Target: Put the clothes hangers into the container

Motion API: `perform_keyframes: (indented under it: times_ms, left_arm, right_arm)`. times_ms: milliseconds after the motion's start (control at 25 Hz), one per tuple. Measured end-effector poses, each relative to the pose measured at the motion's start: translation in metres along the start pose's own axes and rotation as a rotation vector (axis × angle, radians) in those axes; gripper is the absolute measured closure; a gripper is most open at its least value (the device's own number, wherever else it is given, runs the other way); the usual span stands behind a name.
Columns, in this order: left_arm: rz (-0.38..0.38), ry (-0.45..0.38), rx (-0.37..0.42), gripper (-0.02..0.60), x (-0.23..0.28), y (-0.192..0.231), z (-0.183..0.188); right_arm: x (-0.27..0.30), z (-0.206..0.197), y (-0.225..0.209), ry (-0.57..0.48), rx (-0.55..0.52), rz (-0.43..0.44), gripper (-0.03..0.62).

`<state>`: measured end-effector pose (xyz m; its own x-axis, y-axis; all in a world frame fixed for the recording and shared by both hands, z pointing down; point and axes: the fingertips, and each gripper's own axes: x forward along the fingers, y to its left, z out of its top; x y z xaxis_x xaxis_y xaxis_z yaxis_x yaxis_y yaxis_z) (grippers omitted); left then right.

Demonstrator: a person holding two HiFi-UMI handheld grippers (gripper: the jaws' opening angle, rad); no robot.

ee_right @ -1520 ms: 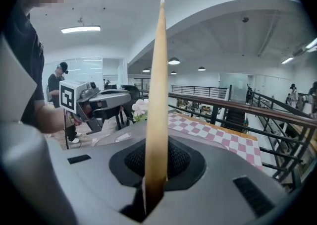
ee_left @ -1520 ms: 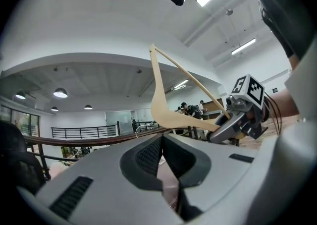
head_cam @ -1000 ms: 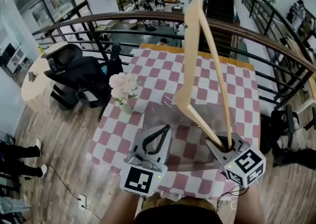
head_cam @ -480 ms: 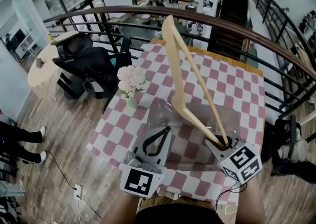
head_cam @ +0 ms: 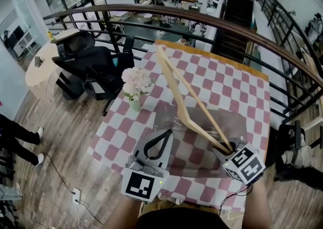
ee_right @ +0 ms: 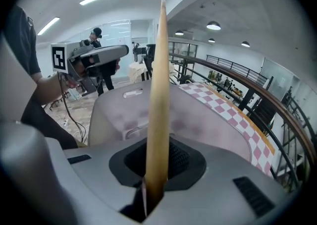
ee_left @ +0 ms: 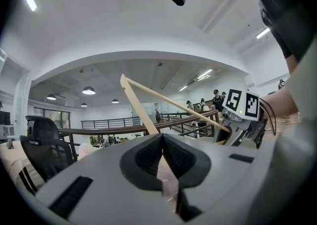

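Observation:
A pale wooden clothes hanger (head_cam: 187,92) juts up and to the left from my right gripper (head_cam: 228,148), which is shut on one end of it near the table's front right. The hanger leans over a clear plastic container (head_cam: 237,122) on the pink checked table. In the right gripper view the hanger (ee_right: 159,85) rises straight out of the gripper (ee_right: 156,169), with the container (ee_right: 124,115) just beyond. My left gripper (head_cam: 169,133) rests at the container's near left side, shut and empty. The left gripper view has that gripper (ee_left: 162,147) with its pads together, and the hanger (ee_left: 143,112) beyond it.
A small vase of white flowers (head_cam: 135,84) stands on the table's left part. The checked table (head_cam: 237,84) backs onto a dark railing (head_cam: 151,11). A black office chair (head_cam: 88,66) stands to the left. A person's legs (head_cam: 20,132) show at the far left on the wooden floor.
The hanger has tipped down and to the left, from nearly upright to leaning low over the container. The right gripper stays shut on it. The left gripper has hardly moved.

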<state>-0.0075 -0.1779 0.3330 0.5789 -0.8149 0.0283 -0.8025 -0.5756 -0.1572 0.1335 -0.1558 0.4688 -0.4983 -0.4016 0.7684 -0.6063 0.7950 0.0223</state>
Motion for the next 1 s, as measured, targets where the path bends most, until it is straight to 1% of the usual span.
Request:
perform_keyframes:
  times_ms: [120, 280, 520, 1000]
  left_arm:
    - [-0.001, 0.001, -0.007, 0.574, 0.0, 0.005, -0.001]
    - [-0.007, 0.002, -0.01, 0.572, 0.002, 0.011, -0.002]
    - [-0.016, -0.01, -0.013, 0.572, 0.004, 0.02, -0.001]
    - [-0.037, -0.014, -0.023, 0.574, 0.01, 0.024, -0.003]
  right_arm:
    - [0.007, -0.011, 0.001, 0.079, -0.006, 0.002, 0.54]
    - [0.014, -0.022, 0.004, 0.15, 0.014, 0.023, 0.54]
    - [0.019, -0.039, 0.005, 0.262, 0.027, 0.018, 0.54]
    - [0.026, -0.066, 0.007, 0.397, 0.084, 0.031, 0.54]
